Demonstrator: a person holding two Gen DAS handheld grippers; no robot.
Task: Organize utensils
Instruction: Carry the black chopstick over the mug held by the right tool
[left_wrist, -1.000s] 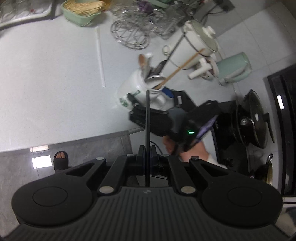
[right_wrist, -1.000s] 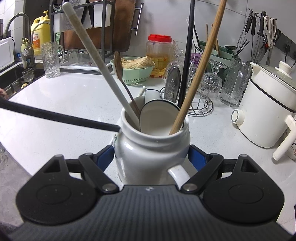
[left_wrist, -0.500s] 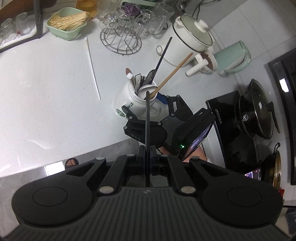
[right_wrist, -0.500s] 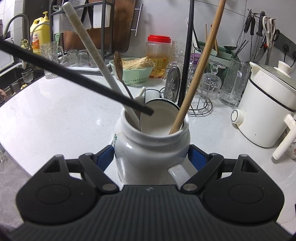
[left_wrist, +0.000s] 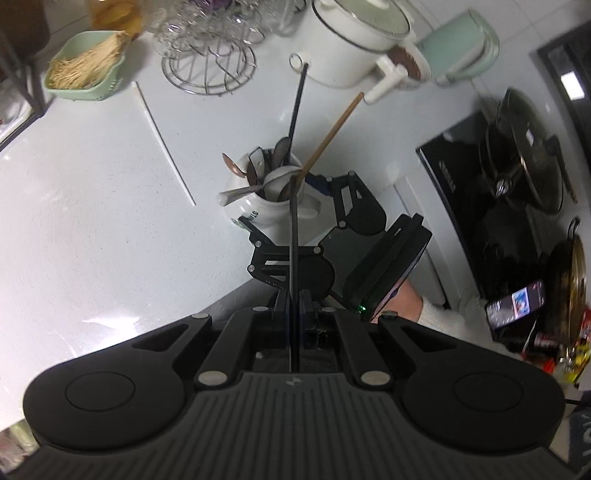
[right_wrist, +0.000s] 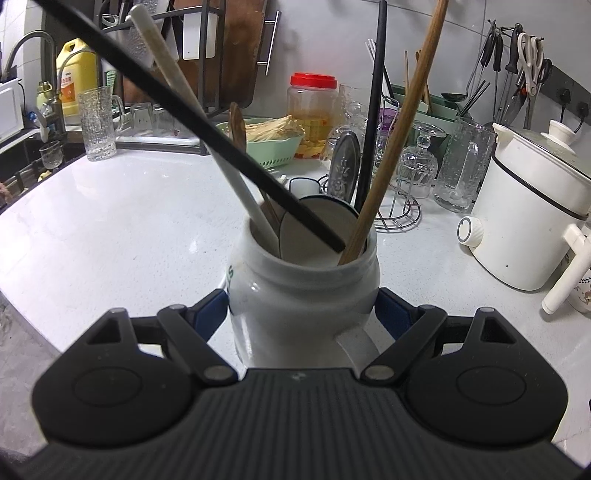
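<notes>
White kitchen counter (right_wrist: 122, 221), cluttered along the back wall with glasses, a green basket (right_wrist: 271, 146), a red-lidded jar (right_wrist: 313, 107) and a white cooker (right_wrist: 532, 218) at the right. Near the front edge, a white ceramic jar (right_wrist: 303, 288) serving as utensil holder, clamped at its sides by the right gripper (right_wrist: 303, 314), blue pads pressed to the body, unmoved over the last second. Above it, the left gripper (left_wrist: 291, 306), jaws together on a black chopstick (left_wrist: 293, 236), pointing steeply down. Changed within the last second: chopstick tip swung from outside the jar's left wall, across the rim, to just above the mouth beside the wooden stick (right_wrist: 395, 136). Judged meaning: aim nearly settled, lowering and release left to do. Counted in the jar: one black chopstick already standing (right_wrist: 373, 110), one wooden stick, one white handle (right_wrist: 192, 122), roughly three spoons, exact number hard to tell. One white chopstick (left_wrist: 162, 136) lying loose on the counter, well apart.
</notes>
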